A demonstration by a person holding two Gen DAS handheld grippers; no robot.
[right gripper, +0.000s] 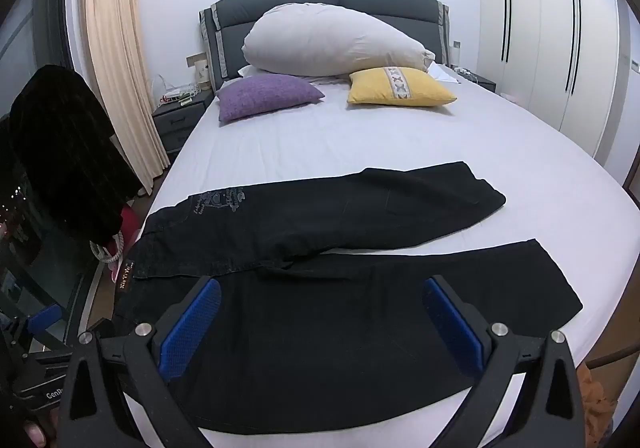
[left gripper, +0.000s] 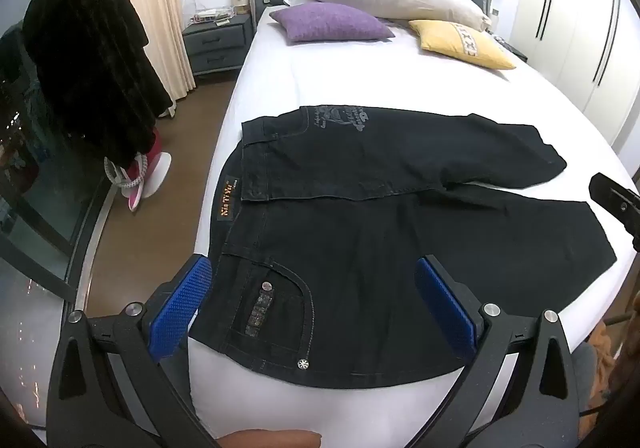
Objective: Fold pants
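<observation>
Pants (left gripper: 360,208) lying flat w/ legs apart on bed (left gripper: 340,76), L gripper (left gripper: 314,284) & R gripper (right gripper: 322,304) hovering wide apart, prob. readying a leg-over-leg fold.

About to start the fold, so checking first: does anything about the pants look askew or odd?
The pants lie flat on the bed, legs spread in a V rather than together. By the waistband, the far half overlaps the near one. No damage visible.

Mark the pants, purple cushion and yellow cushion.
pants (left gripper: 380,248), left wrist view, seat area.
purple cushion (right gripper: 268,94), right wrist view, centre of top face.
yellow cushion (right gripper: 400,88), right wrist view, centre, on patterned band.
</observation>
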